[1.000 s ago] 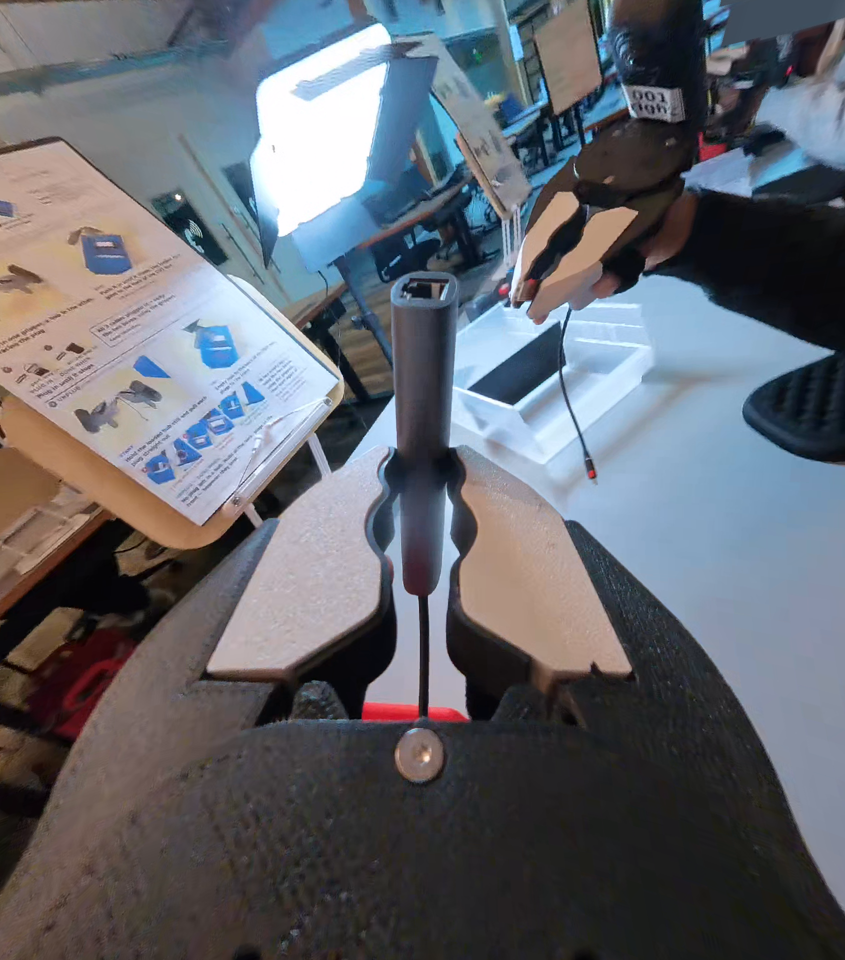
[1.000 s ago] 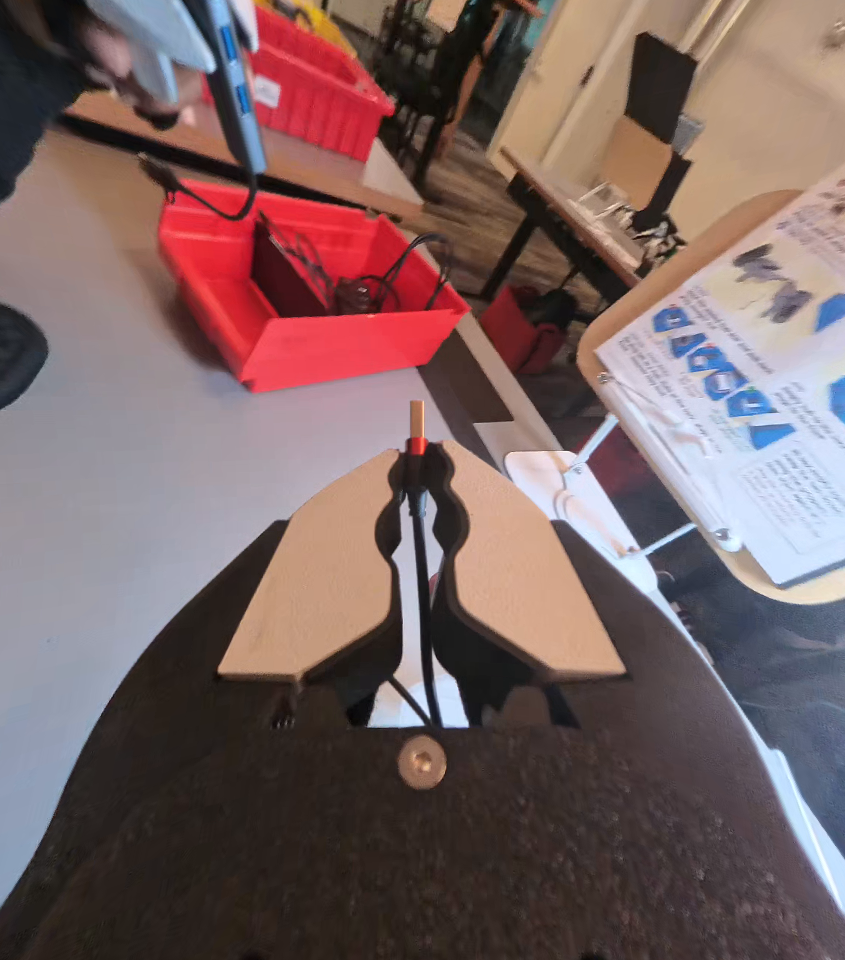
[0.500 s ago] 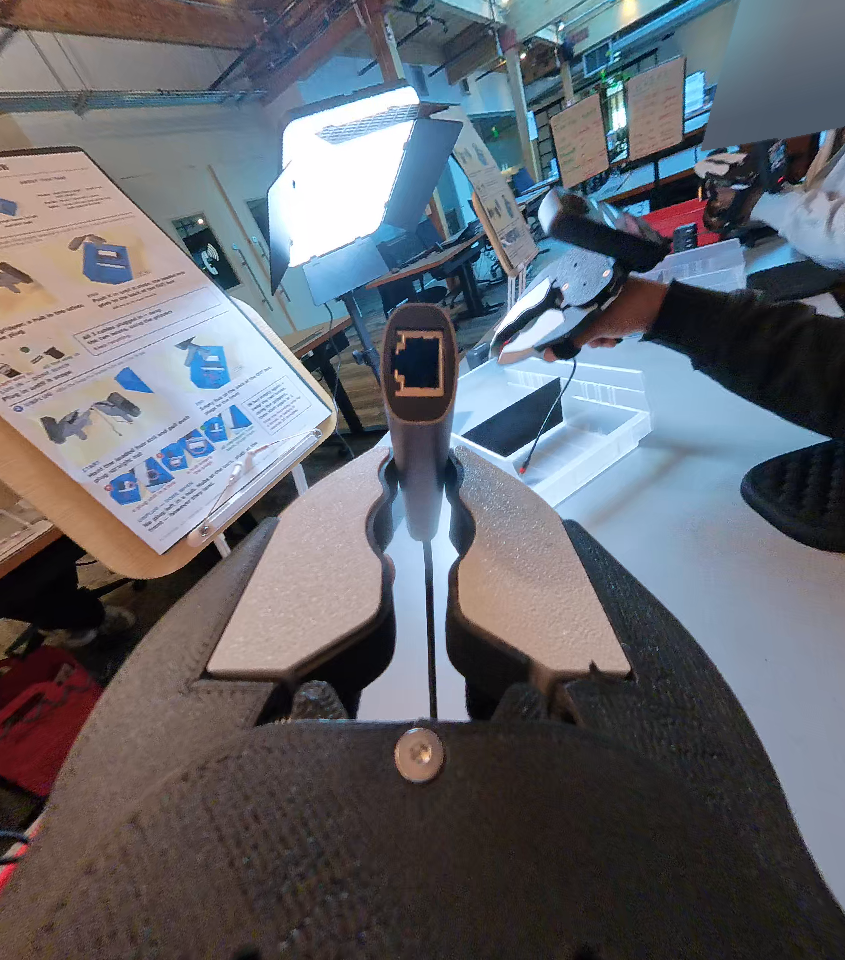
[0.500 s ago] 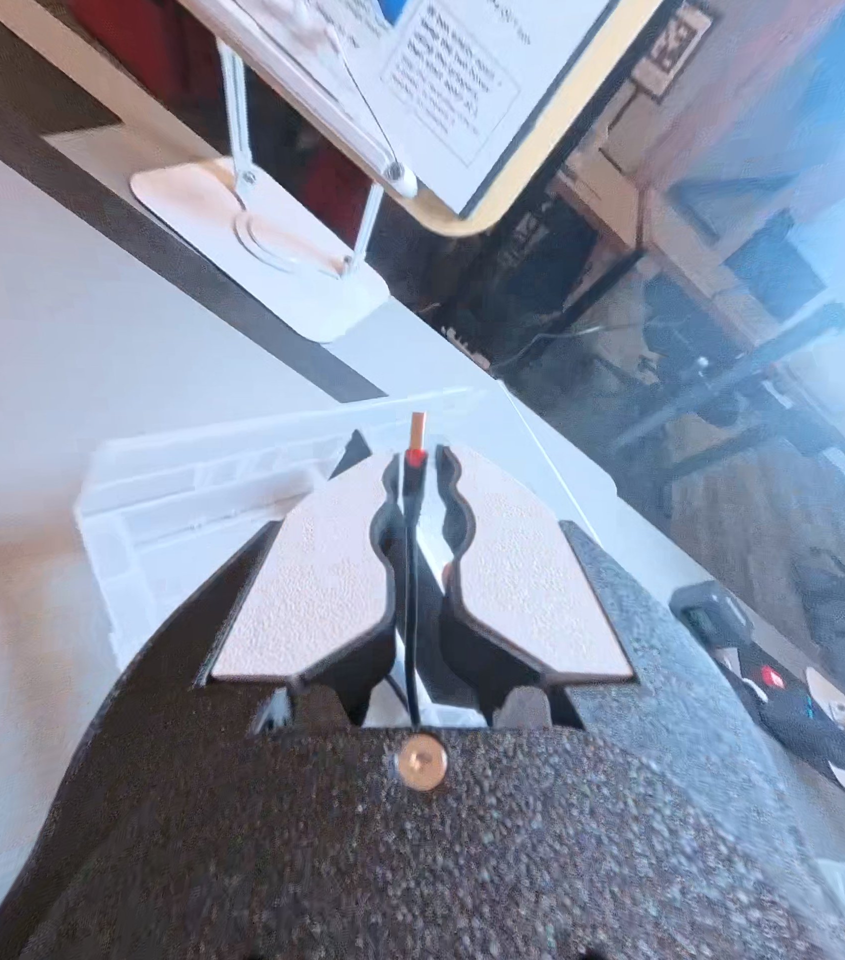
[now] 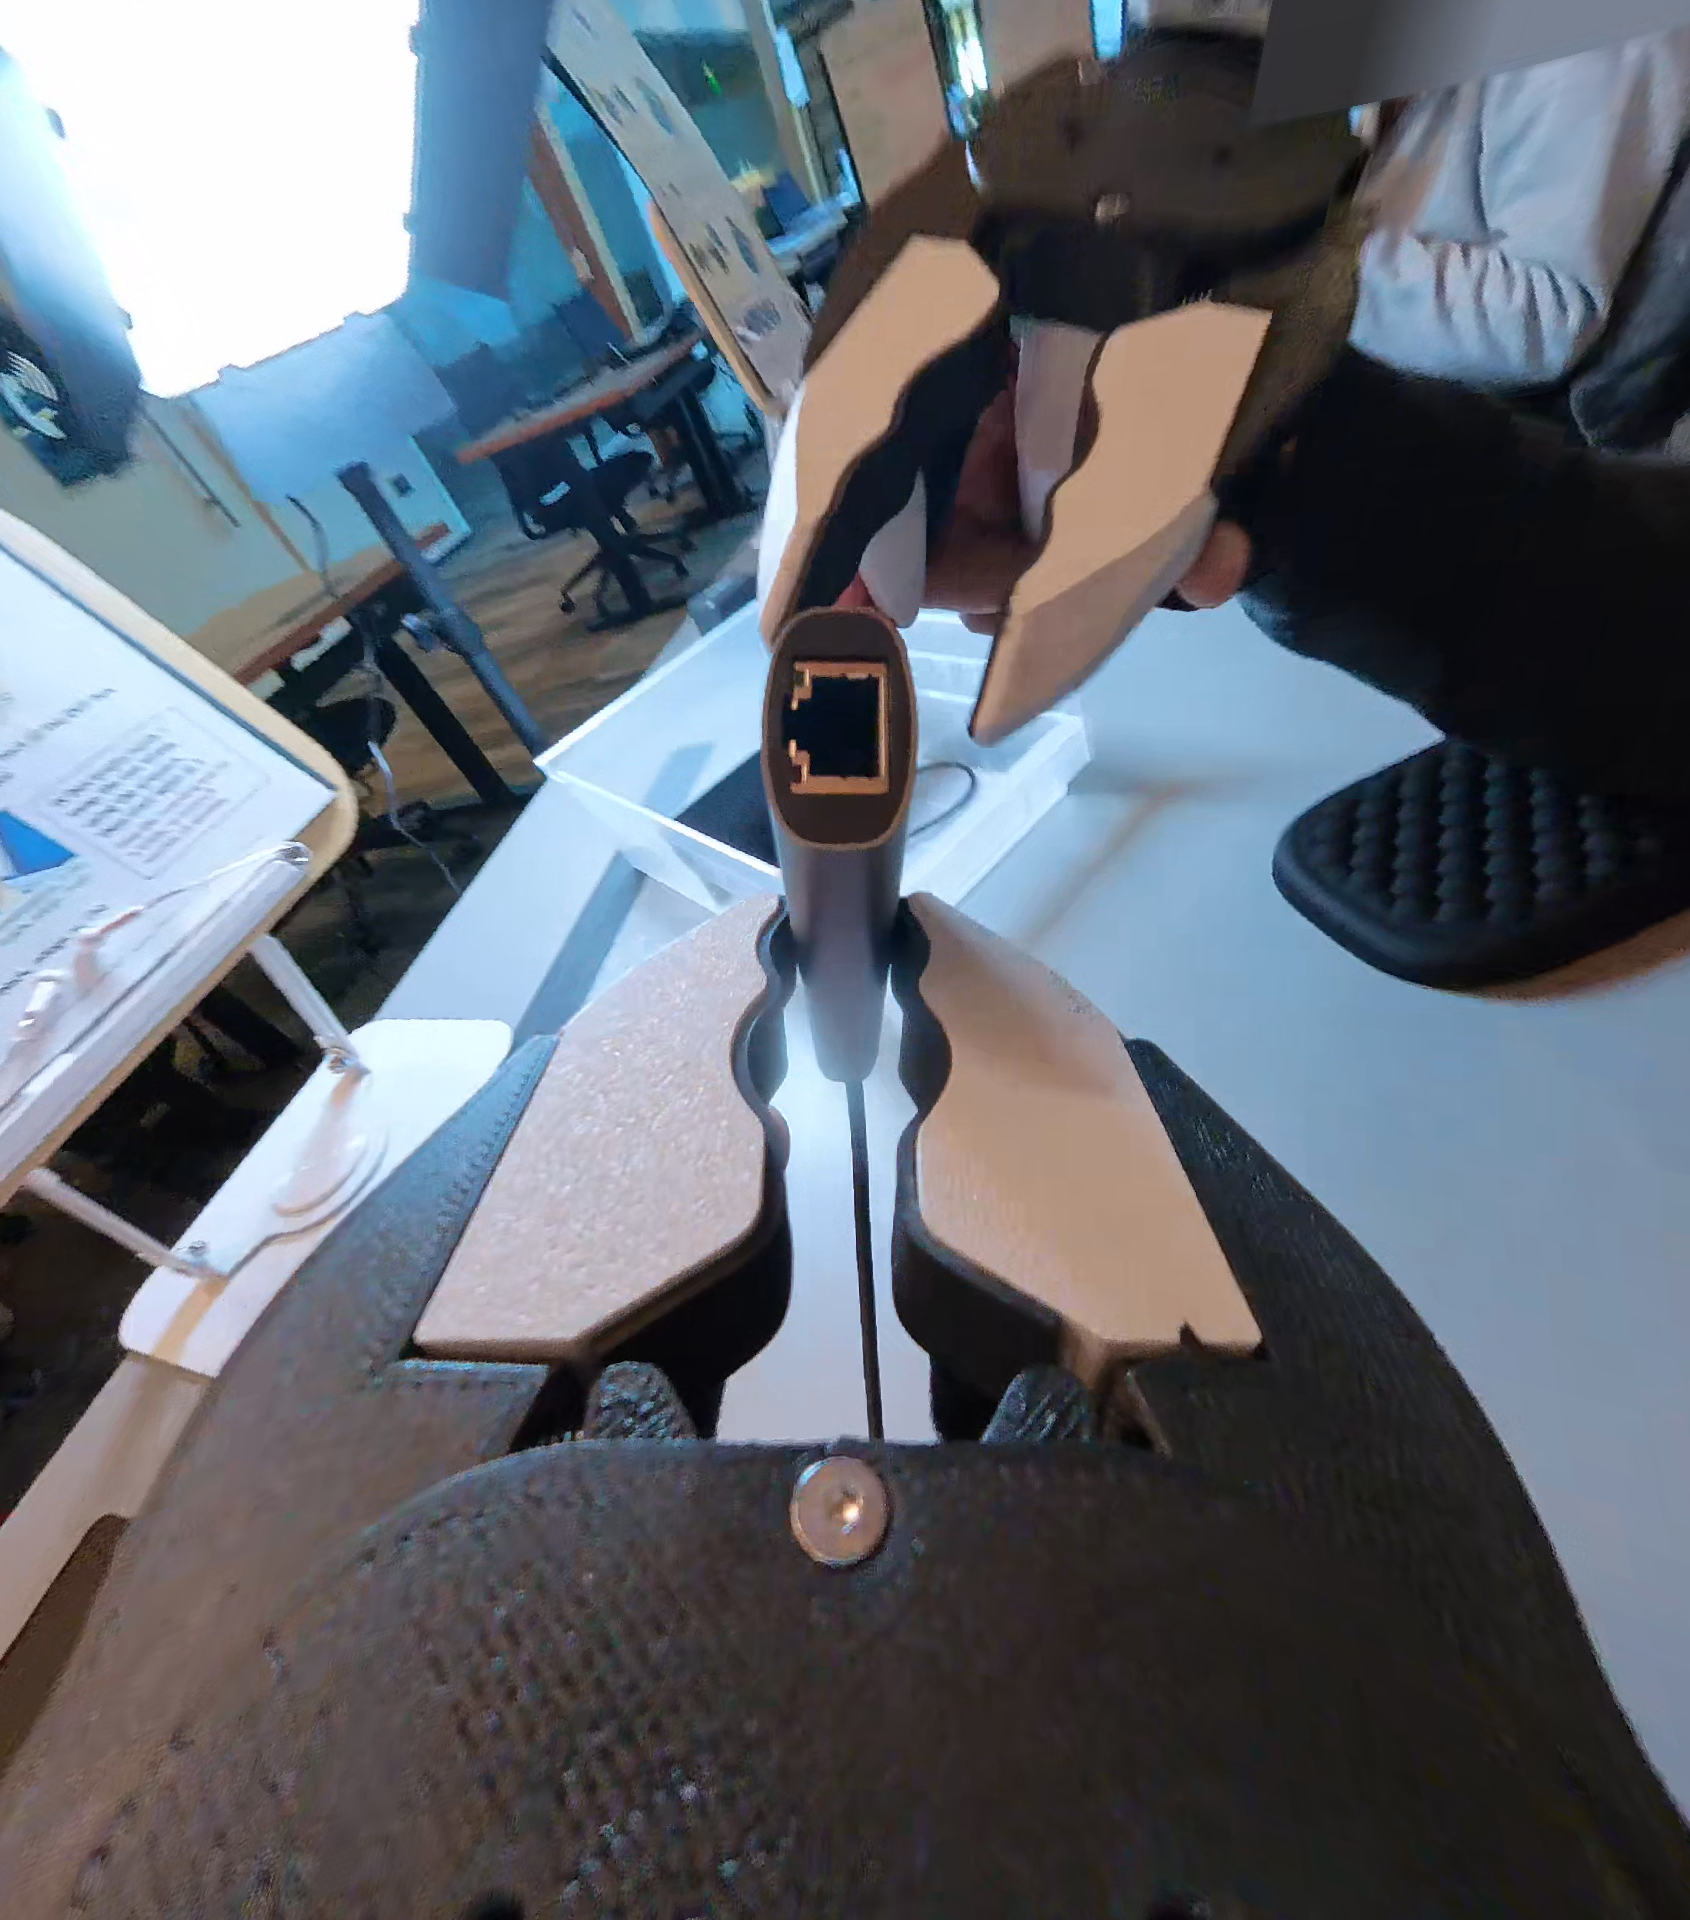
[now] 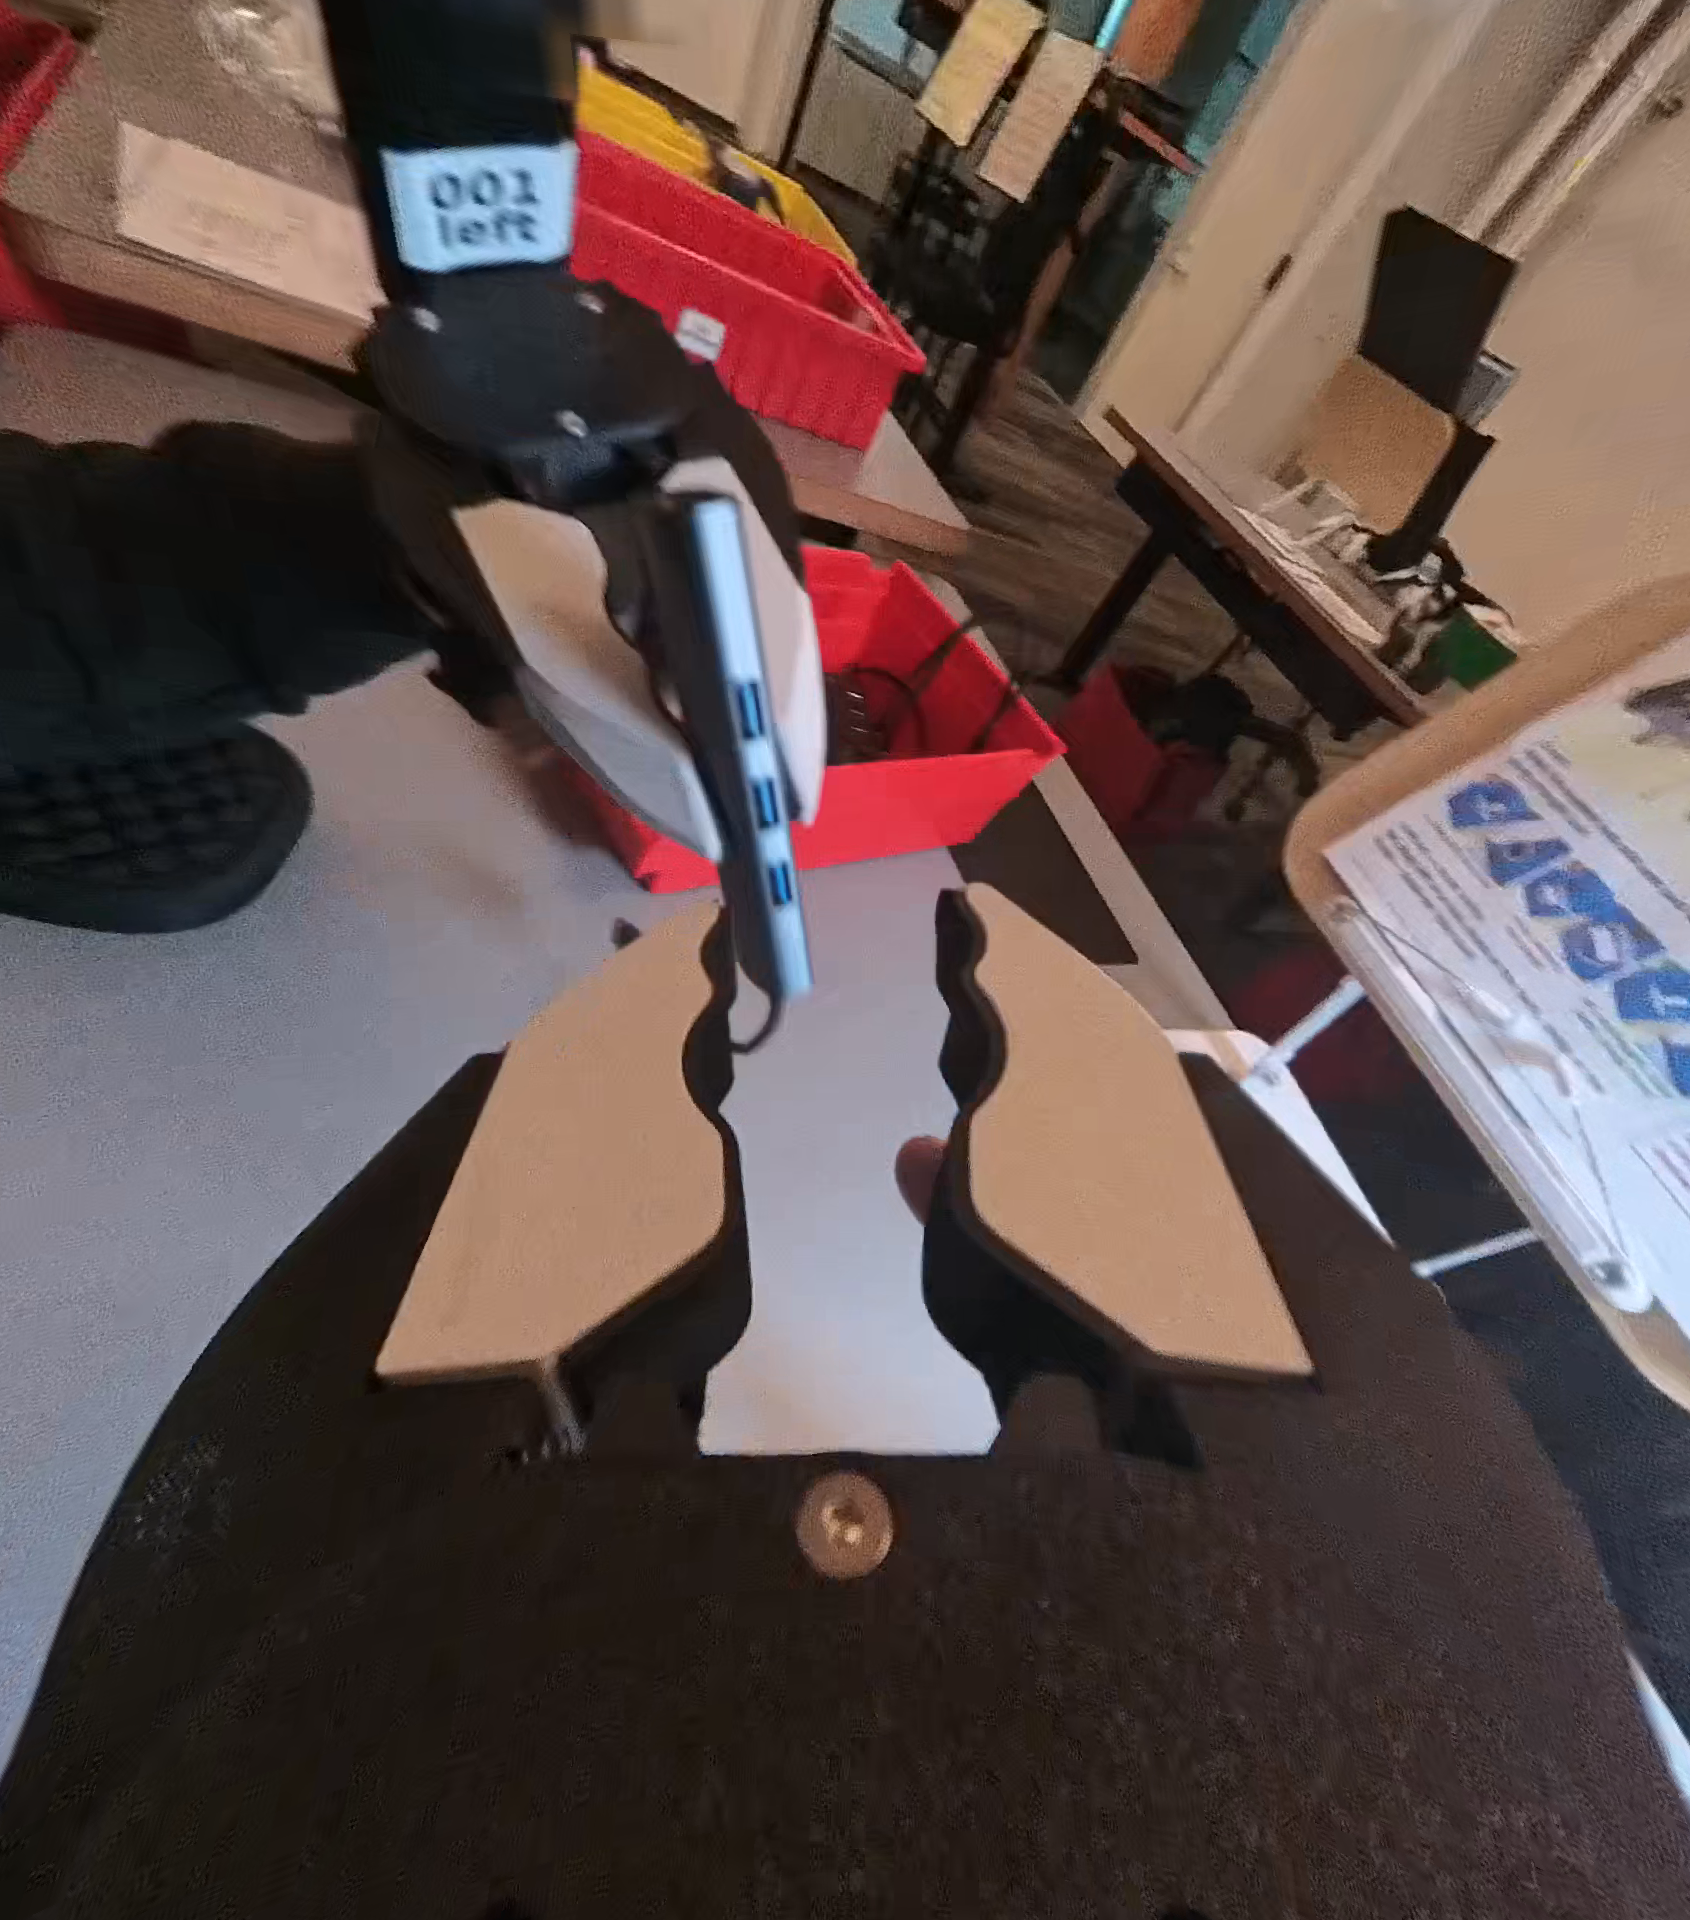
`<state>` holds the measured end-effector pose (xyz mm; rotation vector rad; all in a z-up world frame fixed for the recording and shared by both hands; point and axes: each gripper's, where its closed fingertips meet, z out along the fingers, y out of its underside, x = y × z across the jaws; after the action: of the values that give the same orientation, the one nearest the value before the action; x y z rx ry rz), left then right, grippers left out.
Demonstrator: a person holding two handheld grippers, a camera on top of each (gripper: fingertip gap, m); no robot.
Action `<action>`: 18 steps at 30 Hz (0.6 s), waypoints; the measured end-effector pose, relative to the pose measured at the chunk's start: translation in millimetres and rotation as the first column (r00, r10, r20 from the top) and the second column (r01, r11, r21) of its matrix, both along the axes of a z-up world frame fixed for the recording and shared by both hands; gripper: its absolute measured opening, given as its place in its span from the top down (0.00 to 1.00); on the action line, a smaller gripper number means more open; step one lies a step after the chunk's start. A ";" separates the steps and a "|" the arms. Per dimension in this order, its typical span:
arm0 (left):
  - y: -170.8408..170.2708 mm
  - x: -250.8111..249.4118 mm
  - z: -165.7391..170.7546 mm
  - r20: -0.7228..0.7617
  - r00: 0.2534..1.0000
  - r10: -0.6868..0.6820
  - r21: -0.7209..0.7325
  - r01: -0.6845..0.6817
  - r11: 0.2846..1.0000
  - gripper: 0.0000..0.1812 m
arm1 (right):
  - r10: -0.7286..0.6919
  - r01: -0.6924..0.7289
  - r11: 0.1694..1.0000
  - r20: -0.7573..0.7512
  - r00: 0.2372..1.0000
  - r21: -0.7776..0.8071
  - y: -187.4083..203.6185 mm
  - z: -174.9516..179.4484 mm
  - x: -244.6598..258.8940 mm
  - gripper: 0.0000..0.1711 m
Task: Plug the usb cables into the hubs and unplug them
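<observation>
My left gripper (image 5: 836,920) is shut on a slim grey USB hub (image 5: 836,748) and holds it in the air, socket end pointing away from me. The hub's thin black lead runs back between the fingers. In the right wrist view the hub (image 6: 753,727) shows its row of blue ports, held by the left gripper (image 6: 753,831). My right gripper (image 6: 836,914) is open and empty, with its fingertips just beside the hub's lower end. It also shows in the left wrist view (image 5: 891,675), right behind the hub. A thin black cable (image 5: 940,784) lies in the clear tray (image 5: 1028,800).
A red bin (image 6: 924,779) with dark cables stands beyond the hub on the white table (image 6: 145,1091). A black wrist pad (image 5: 1506,862) lies to the right. An instruction sheet on a white stand (image 5: 93,831) stands at the table's edge. A person's arm in a dark sleeve (image 5: 1547,582) holds the right gripper. One gripper's finger ends stand about 5 centimeters off the other's.
My right gripper let go of the red-tipped cable over the clear tray, opened, and swung back up close to the hub. My left gripper tilted the hub and still holds it.
</observation>
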<state>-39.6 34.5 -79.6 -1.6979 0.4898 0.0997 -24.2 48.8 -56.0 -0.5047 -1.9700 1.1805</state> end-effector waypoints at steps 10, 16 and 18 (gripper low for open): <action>18.7 15.2 -18.2 -0.029 0.999 -0.017 -0.033 0.016 0.999 0.86 | 0.019 -0.025 0.990 0.043 0.999 0.139 -7.7 -19.1 -0.8 0.90; -21.6 -39.0 51.9 0.176 0.978 0.111 0.228 -0.150 0.962 0.80 | -0.484 0.505 0.863 -0.303 0.821 -0.013 145.9 54.3 -0.2 0.90; -34.5 -57.6 60.3 0.197 0.967 0.165 0.259 -0.213 0.942 0.83 | -0.605 0.621 0.779 -0.357 0.712 -0.083 195.1 60.2 4.6 0.90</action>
<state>-97.2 0.0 -19.4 -1.4564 0.1709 0.1529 -19.6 243.9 4.2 -0.7822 -1.3322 0.7273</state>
